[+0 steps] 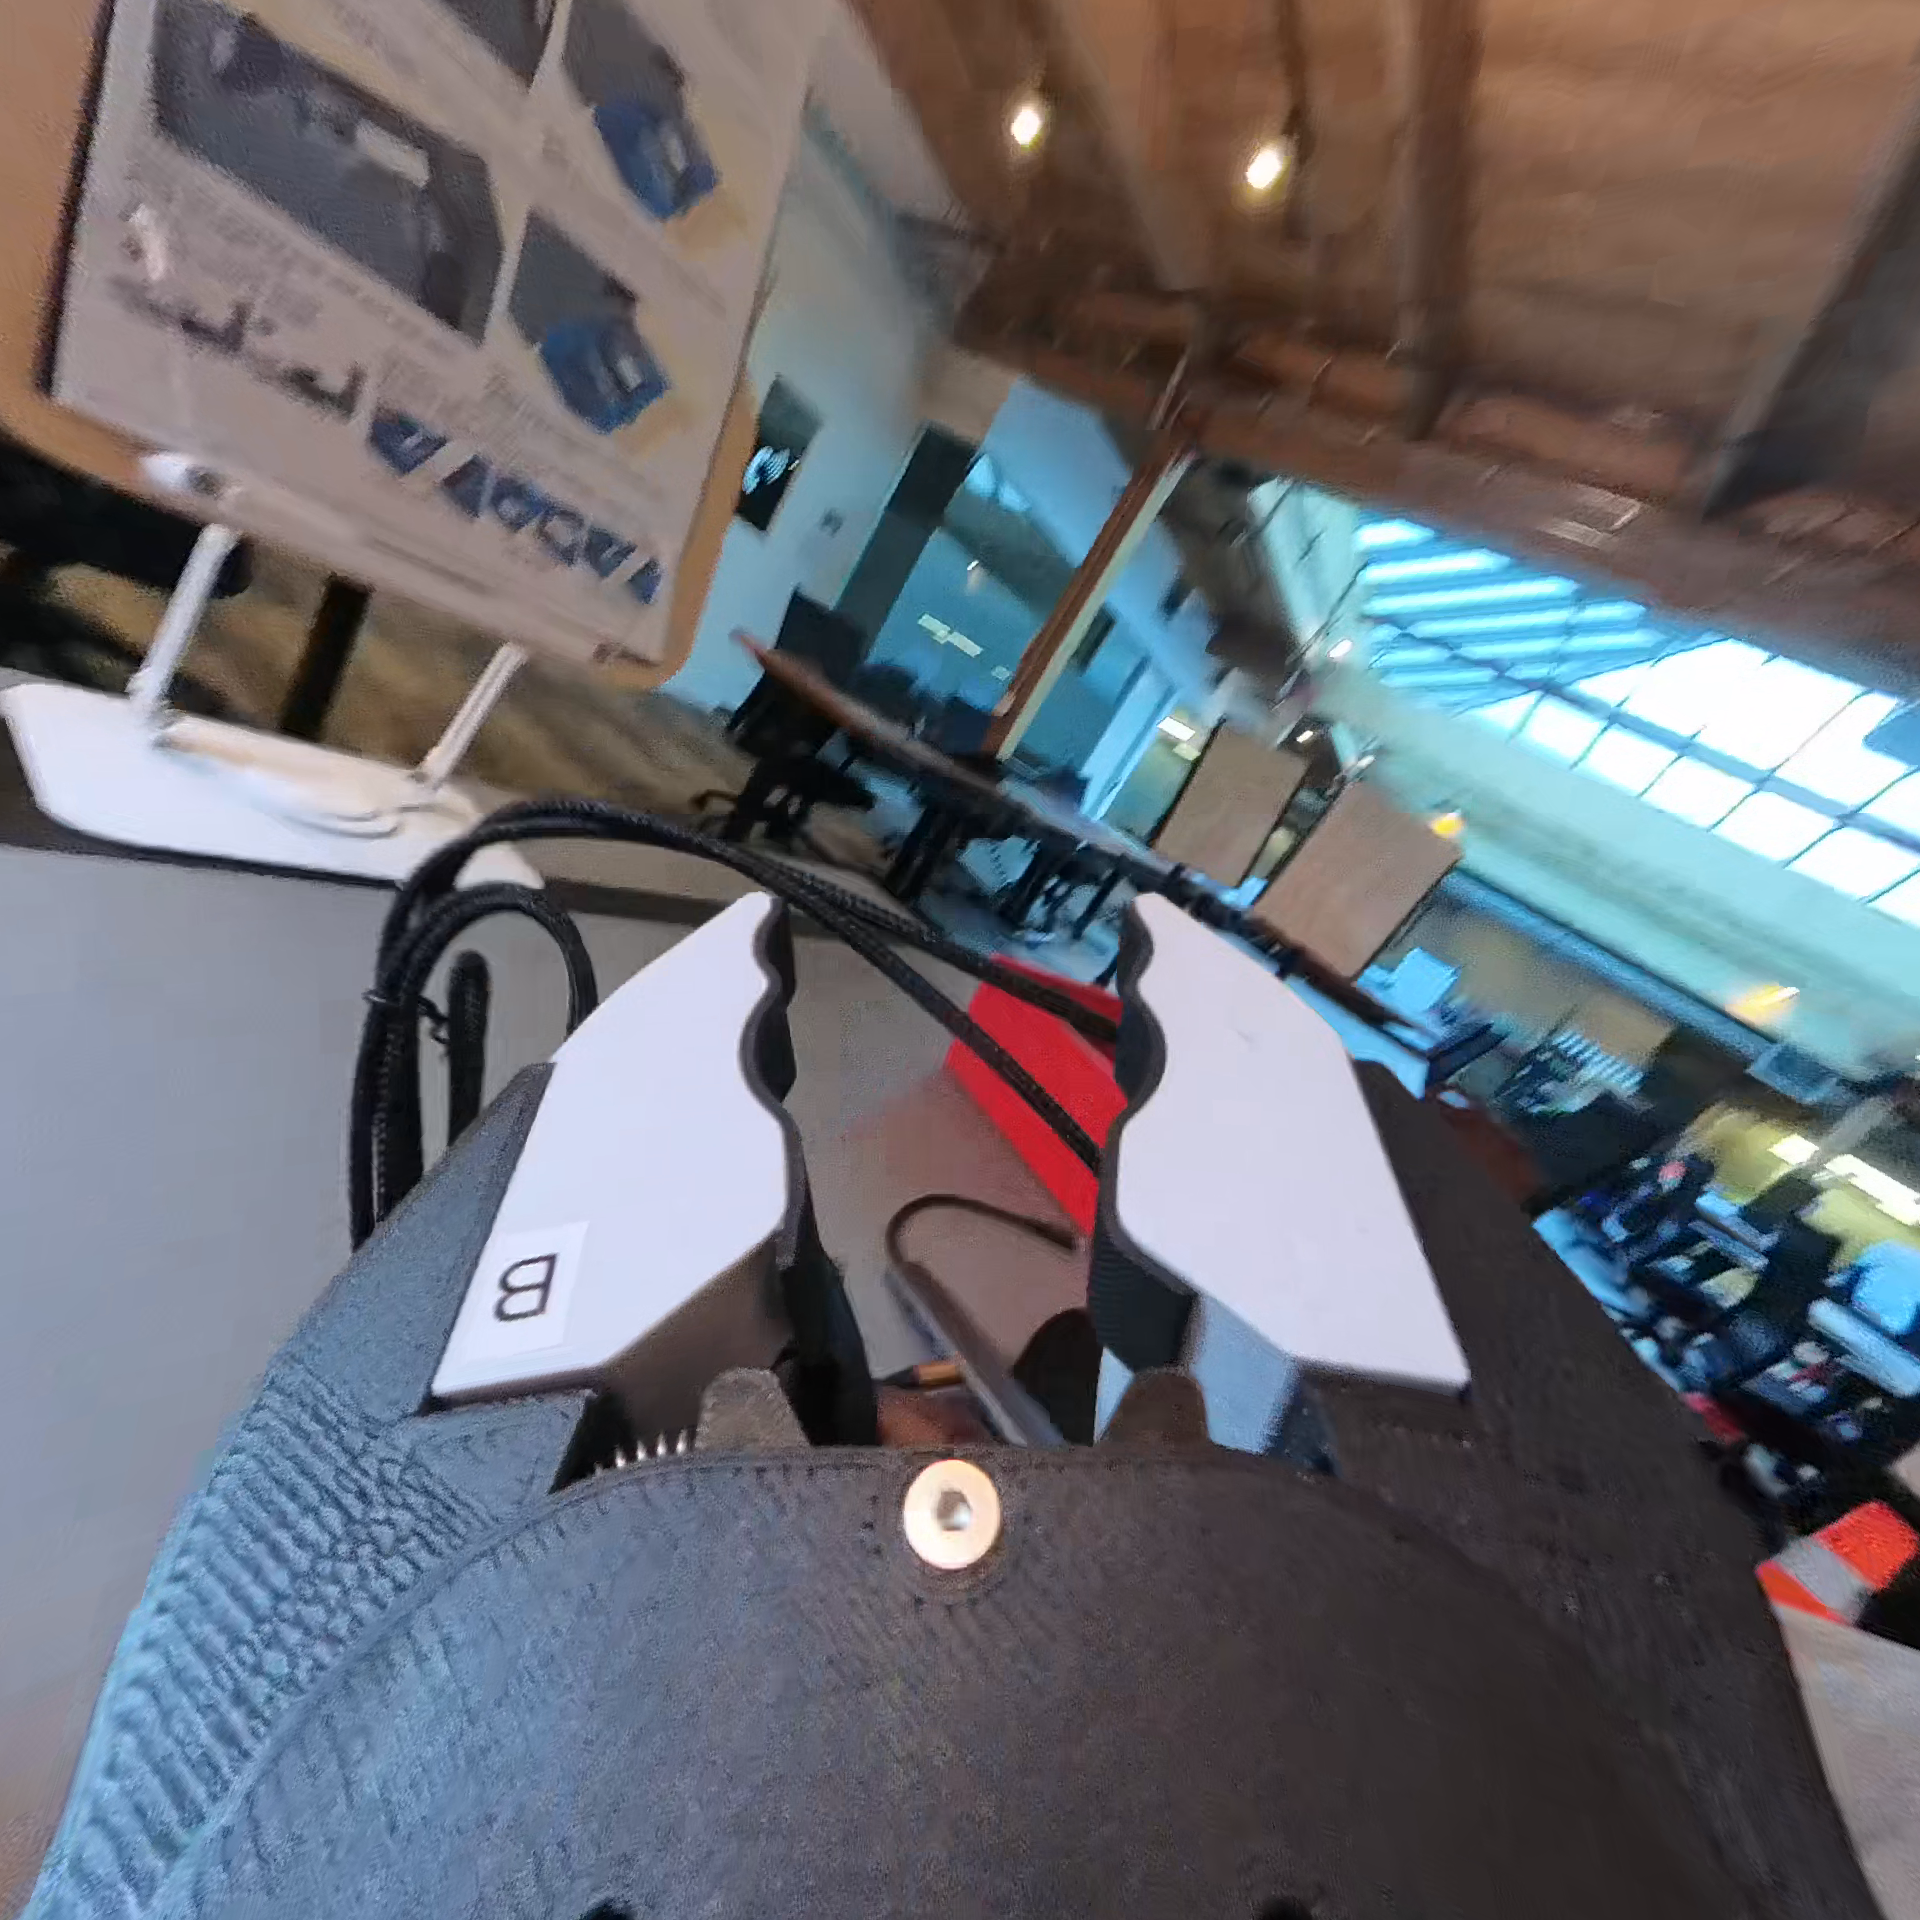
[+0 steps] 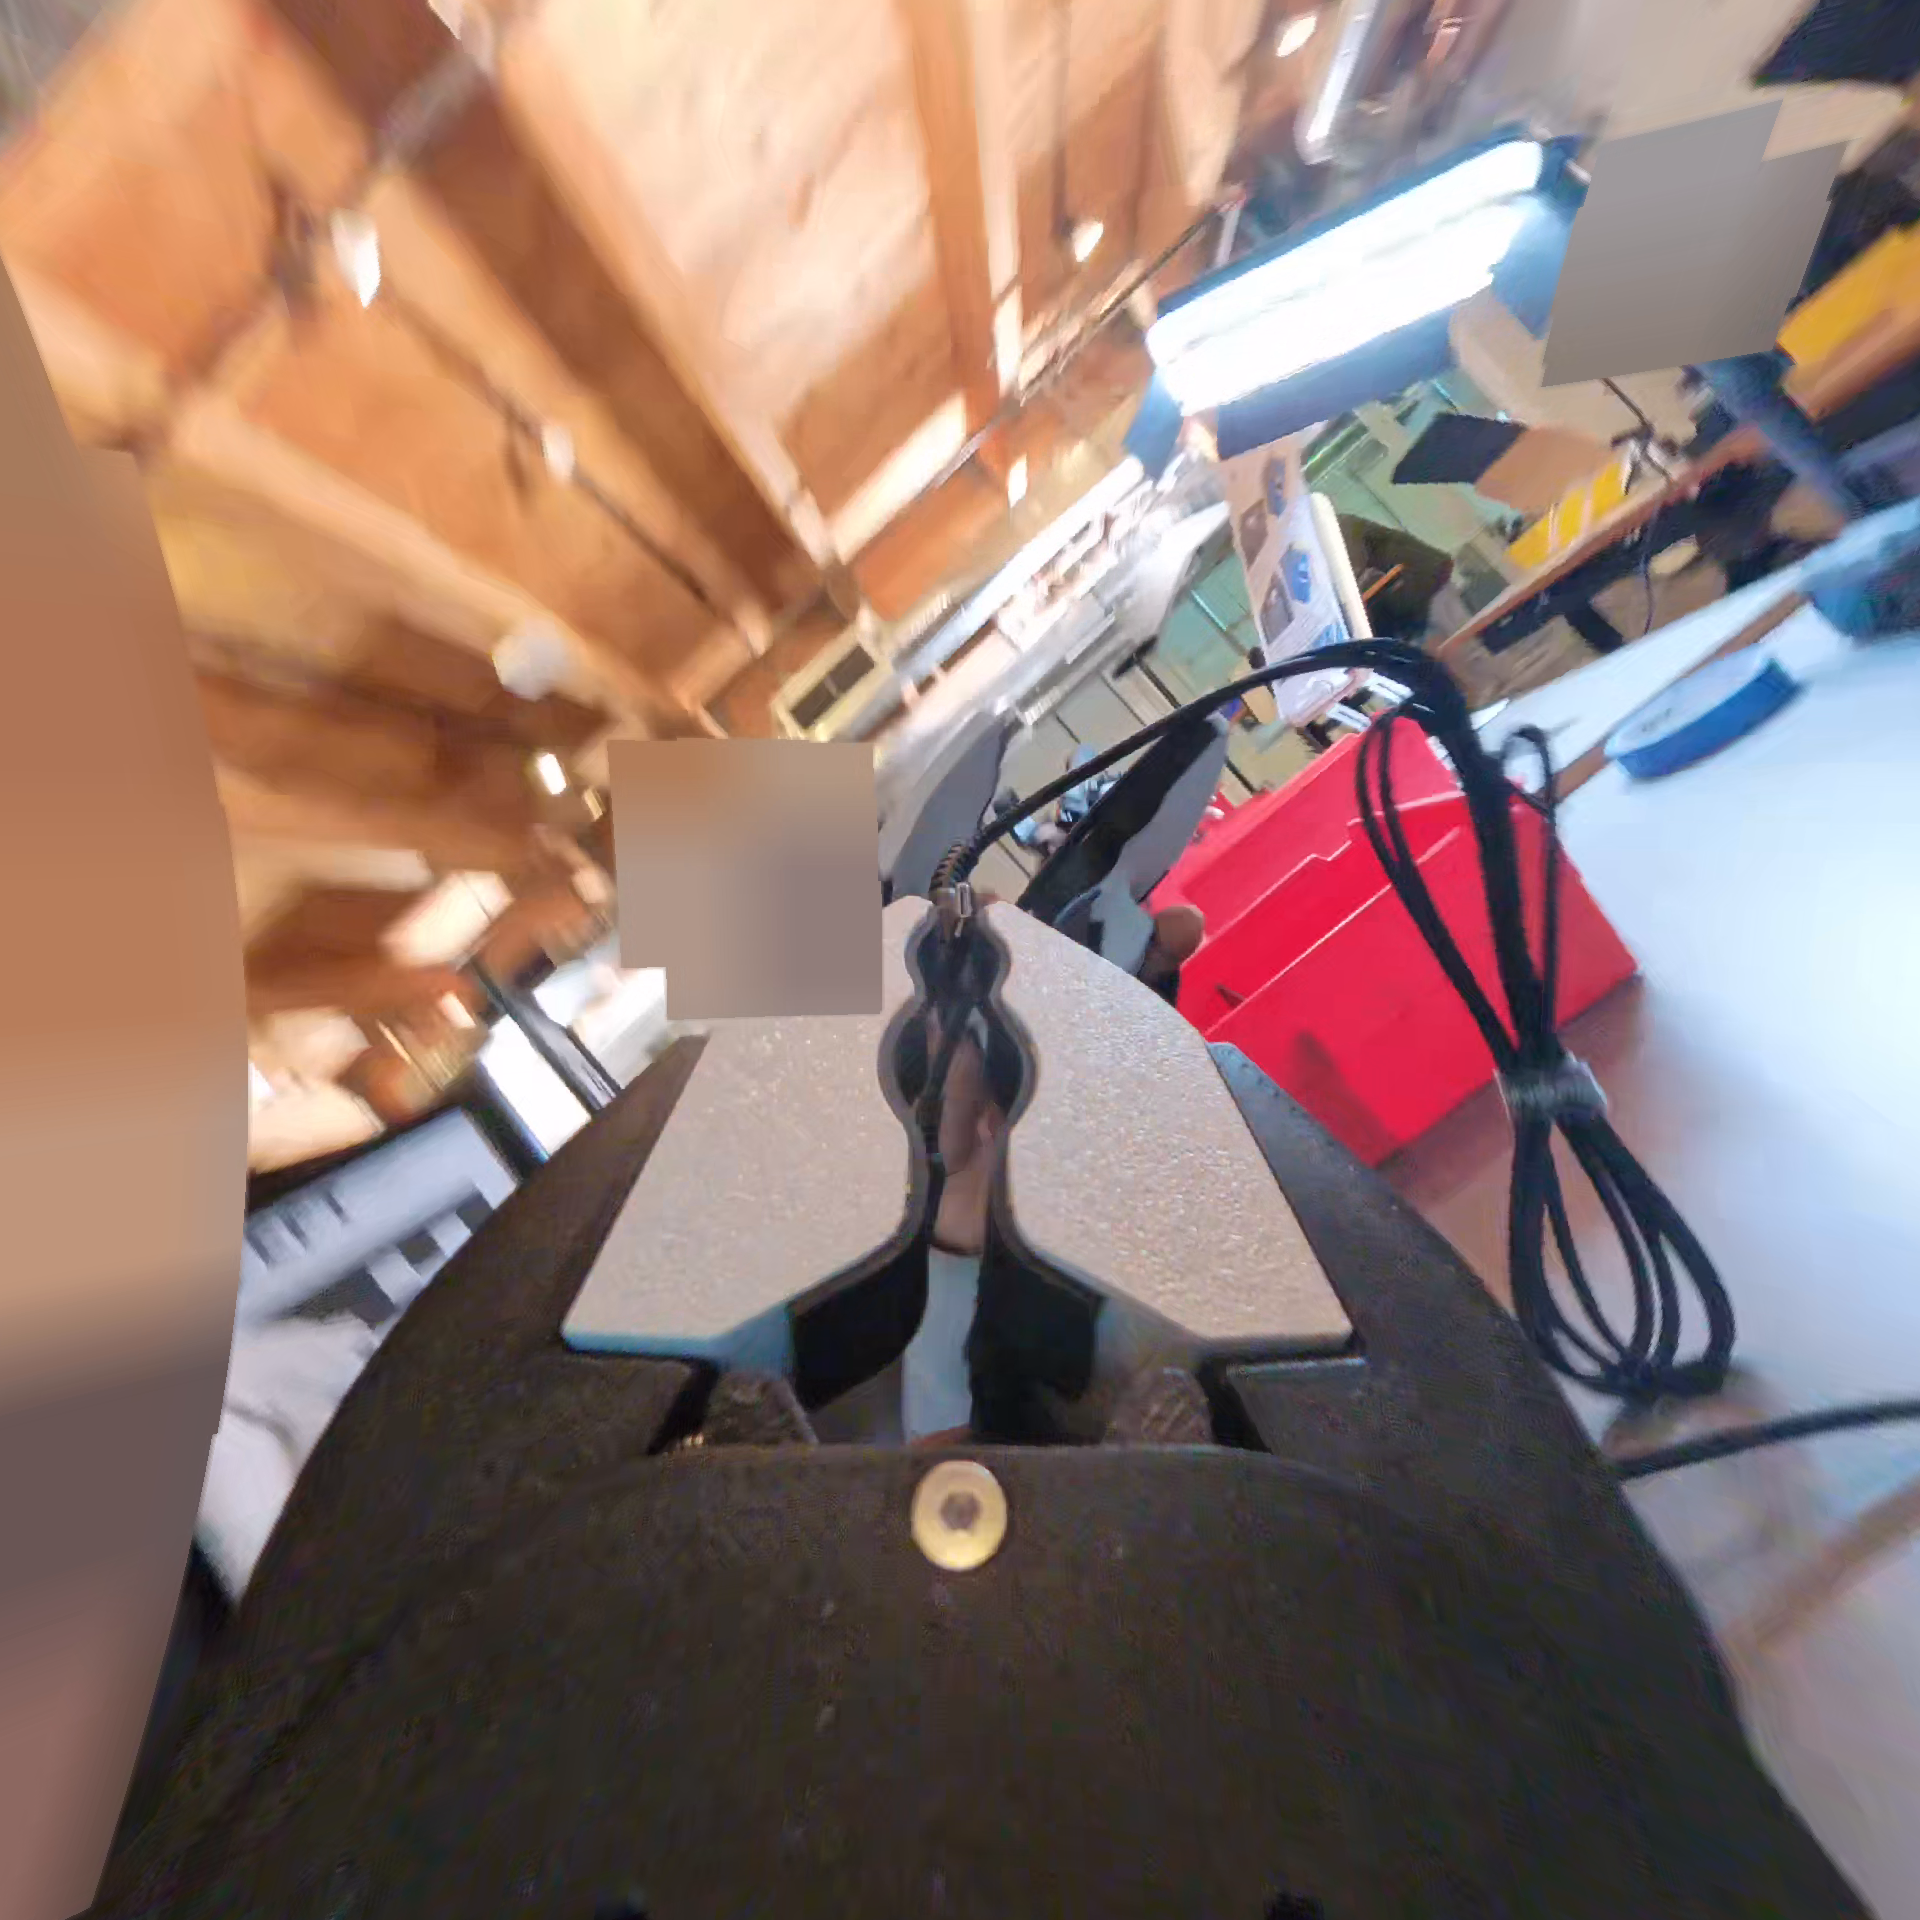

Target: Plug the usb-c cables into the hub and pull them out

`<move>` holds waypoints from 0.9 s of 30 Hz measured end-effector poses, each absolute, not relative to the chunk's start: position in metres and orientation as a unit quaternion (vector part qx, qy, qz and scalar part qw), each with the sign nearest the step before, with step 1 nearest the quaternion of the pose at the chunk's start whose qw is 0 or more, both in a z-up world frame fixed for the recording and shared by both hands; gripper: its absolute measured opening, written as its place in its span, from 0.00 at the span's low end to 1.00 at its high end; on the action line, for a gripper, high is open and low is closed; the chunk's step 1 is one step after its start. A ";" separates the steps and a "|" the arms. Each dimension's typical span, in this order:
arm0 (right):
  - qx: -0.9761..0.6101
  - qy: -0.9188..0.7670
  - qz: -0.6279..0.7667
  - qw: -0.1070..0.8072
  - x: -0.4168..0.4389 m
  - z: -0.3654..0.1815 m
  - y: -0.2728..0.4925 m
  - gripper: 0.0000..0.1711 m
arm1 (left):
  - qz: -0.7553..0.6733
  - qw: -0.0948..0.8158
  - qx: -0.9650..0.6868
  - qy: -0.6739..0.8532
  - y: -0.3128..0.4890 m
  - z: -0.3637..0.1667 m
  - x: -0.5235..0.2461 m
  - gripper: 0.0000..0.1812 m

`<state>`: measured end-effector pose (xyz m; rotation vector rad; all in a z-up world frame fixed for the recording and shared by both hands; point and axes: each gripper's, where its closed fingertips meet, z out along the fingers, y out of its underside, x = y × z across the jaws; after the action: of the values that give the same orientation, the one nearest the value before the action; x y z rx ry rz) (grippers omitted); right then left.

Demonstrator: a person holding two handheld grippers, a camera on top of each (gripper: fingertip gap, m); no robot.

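Black braided usb-c cable point(image 2: 1081, 790), limp and light, pinched at its stiff plug by the clenched right tool point(image 2: 961, 920), raised off the table; grip the plug. Left tool point(image 1: 951, 935) released above slim grey hub point(image 1: 971, 1351).

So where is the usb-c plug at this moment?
In the right wrist view the usb-c plug is pinched at the tips of the right claw, raised off the table, left of the red box.

The USB-C cables point(image 2: 1455, 914) wear black braided cloth. The red box point(image 2: 1382, 966) is smooth plastic. The right gripper point(image 2: 961, 920) has grainy grey fingers point(image 2: 769, 1174) on rough matt black plastic.
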<state>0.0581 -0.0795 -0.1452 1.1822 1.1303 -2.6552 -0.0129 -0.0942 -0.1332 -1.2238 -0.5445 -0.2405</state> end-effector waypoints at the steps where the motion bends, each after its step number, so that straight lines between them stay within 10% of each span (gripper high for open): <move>1: 0.401 0.320 -0.857 0.048 0.052 -0.150 -0.068 0.02 | -0.099 0.774 -0.573 -0.250 -0.094 -0.136 -0.015 0.33; 10: 0.471 0.147 -0.859 0.138 0.027 -0.186 -0.021 0.03 | 0.119 0.701 -0.673 -0.203 -0.087 -0.156 -0.020 0.34; 14: 0.470 0.109 -0.866 0.132 0.027 -0.182 0.001 0.03 | 0.111 0.517 -0.836 -0.146 -0.105 -0.215 -0.021 0.33; 21: 0.470 0.138 -0.867 0.091 0.029 -0.176 0.007 0.03 | -0.033 0.734 -0.655 -0.175 -0.111 -0.136 -0.005 0.29; 27: 0.484 0.204 -0.850 0.048 0.027 -0.184 -0.007 0.01 | -0.286 0.699 -0.625 -0.199 -0.044 -0.171 0.033 0.23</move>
<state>0.0271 -0.0070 -0.1836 1.4755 0.6211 -2.5900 0.0333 -0.0444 -0.1706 -1.3926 -0.4440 -0.6380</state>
